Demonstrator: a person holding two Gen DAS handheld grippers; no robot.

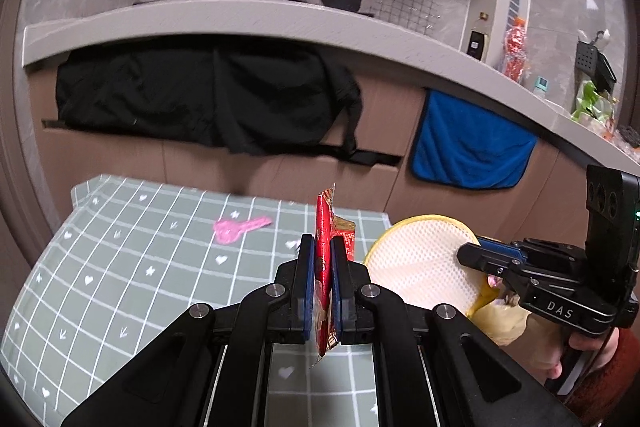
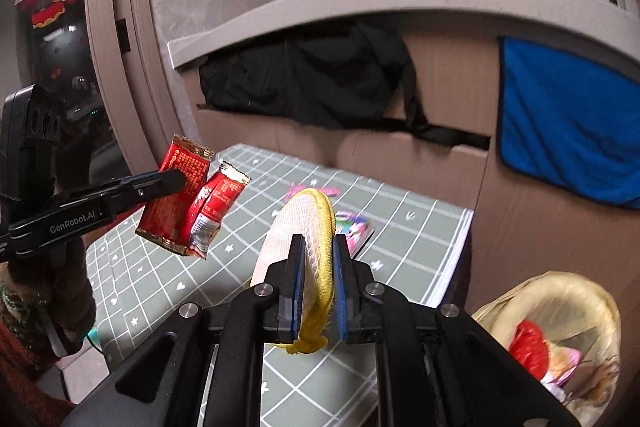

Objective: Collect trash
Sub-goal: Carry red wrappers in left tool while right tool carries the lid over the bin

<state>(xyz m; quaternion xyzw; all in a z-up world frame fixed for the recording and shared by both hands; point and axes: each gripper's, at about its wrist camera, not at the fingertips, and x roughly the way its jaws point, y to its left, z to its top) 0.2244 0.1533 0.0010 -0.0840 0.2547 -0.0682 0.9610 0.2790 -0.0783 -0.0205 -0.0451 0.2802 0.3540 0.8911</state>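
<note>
While the left gripper (image 1: 320,267) has its blue-padded fingers (image 1: 307,267) pressed on two crinkled red foil snack wrappers (image 2: 188,203), carry them clear of the worktop without relaxing the grip. Both wrappers hang edge-on between the pads. The right wrist view shows one lying against the other, so pressure that slackens could release the outer one.

The right gripper (image 2: 318,267) has its fingers (image 2: 298,271) clamped on the yellow-rimmed round white mesh pad (image 2: 300,247), gripped at the rim and held upright above the green grid-patterned mat (image 1: 120,267) that covers the worktop.

In the right wrist view, the bin lined with a translucent yellowish bag (image 2: 580,307) sits at 4 o'clock, beyond the mat's right edge and below it. It already holds a red item and some pinkish scraps. Judged from this layout, the step in hand is delivery to that bin.

- Bring each gripper over the bag mouth before opening the fingers.
- Release low inside the rim. Light foil is likely to drift.
- Keep the two grippers apart over the opening, as they are already near each other.

A pink flat wrapper (image 1: 240,227) lies on the mat at 11 o'clock in the left wrist view. A multicoloured wrapper (image 2: 354,227) lies just behind the mesh pad.
</note>
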